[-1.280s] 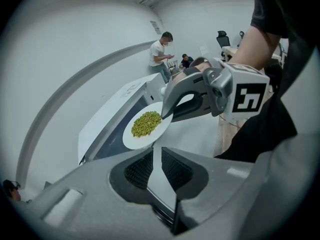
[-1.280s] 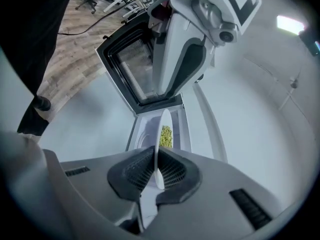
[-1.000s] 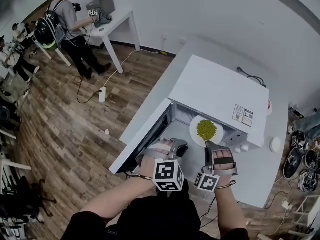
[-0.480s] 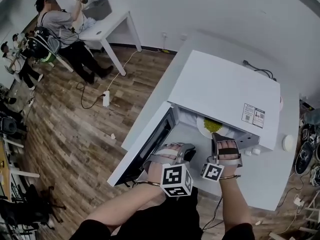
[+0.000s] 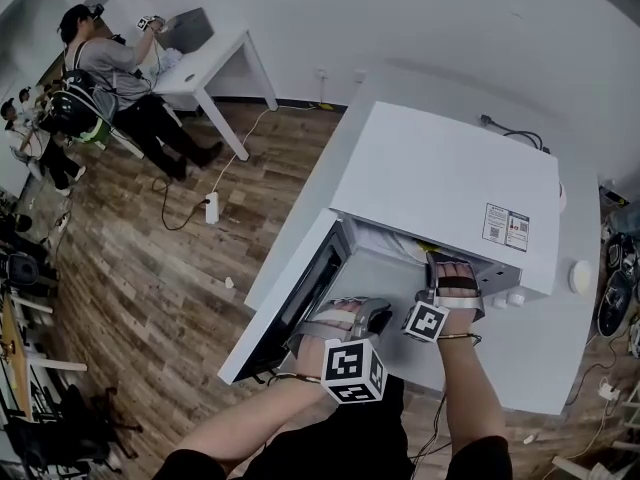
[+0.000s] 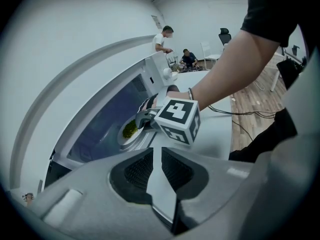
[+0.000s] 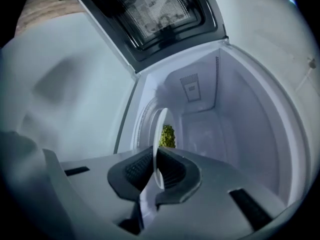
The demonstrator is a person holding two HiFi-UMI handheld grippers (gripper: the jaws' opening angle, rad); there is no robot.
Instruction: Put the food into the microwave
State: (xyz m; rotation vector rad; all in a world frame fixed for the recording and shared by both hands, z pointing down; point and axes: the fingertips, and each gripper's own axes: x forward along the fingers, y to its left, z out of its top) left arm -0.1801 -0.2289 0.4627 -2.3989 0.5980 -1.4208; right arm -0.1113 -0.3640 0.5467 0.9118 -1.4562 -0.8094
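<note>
The right gripper (image 7: 156, 171) is clamped on the near rim of the white plate (image 7: 161, 129). The heap of green food (image 7: 168, 135) on it is already inside the open microwave (image 5: 450, 178), near the centre of the head view. Whether the plate rests on the cavity floor I cannot tell. The left gripper (image 6: 157, 169) hangs to the lower left of it, jaws drawn nearly together on nothing, just beside the swung-open door (image 5: 290, 298).

The risks, as I judge them: the hold is a thin pinch at one edge (all the weight hangs beyond it), so a small roll of the wrist could tip the plate and spill the food. Letting go before the plate is set down would drop it, and pushing too far could knock it against the back wall. The idle left gripper might also bump the door.

The microwave stands on a white table (image 5: 540, 368) at the right of the frame. Wooden floor (image 5: 130, 288) fills the left, with a power strip (image 5: 211, 208) and cable lying on it. At the upper left a person (image 5: 100, 63) works at another white table (image 5: 215, 63).
</note>
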